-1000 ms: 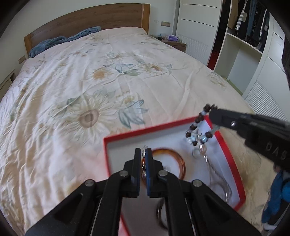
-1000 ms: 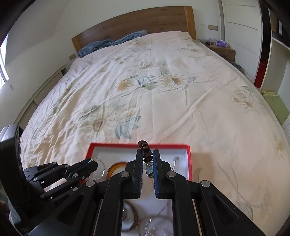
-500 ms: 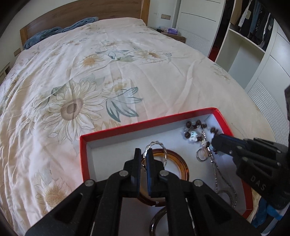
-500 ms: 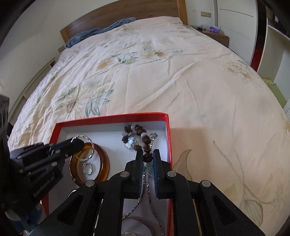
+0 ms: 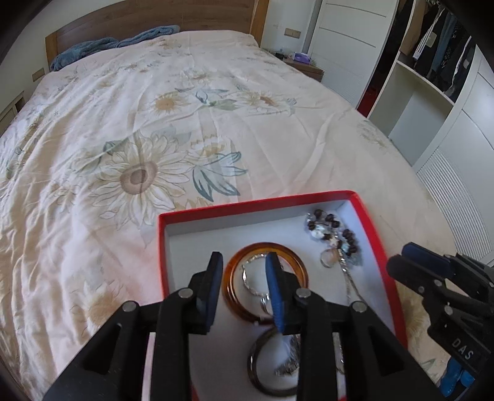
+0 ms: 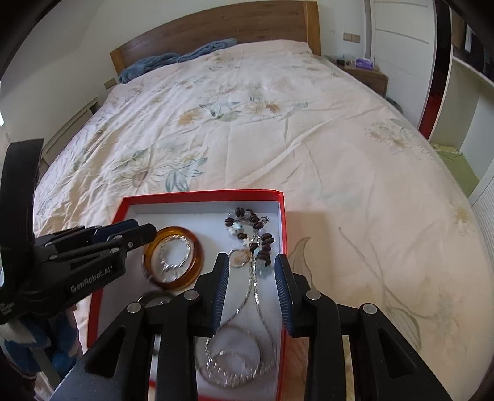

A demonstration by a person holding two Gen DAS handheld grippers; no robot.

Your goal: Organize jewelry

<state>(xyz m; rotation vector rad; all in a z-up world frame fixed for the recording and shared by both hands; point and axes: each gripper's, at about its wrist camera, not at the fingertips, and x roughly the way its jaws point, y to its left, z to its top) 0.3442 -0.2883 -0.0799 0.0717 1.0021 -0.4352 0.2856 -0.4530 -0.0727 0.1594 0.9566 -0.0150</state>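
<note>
A red box [image 5: 247, 207] [image 6: 200, 195] with a white floor lies on the bed. In it lie an amber bangle [image 5: 230, 287] [image 6: 197, 265], a silver twisted ring [image 5: 250, 277] [image 6: 173, 250] inside the bangle, a brown bead bracelet [image 5: 332, 229] [image 6: 250, 231], a silver chain [image 6: 234, 364] and a dark ring [image 5: 256, 370]. My left gripper [image 5: 244, 262] is open and empty above the bangle. My right gripper [image 6: 251, 262] is open and empty above the bead bracelet and chain.
The box sits near the foot of a bed with a flowered cover [image 5: 139, 175]. A wooden headboard [image 6: 216, 27] and blue towels [image 6: 173, 60] are at the far end. White wardrobes and shelves [image 5: 432, 92] stand to the right.
Both grippers have opened. The left let go of the silver ring, which now lies inside the bangle. The right let go of the bead bracelet, which now lies in the box.
</note>
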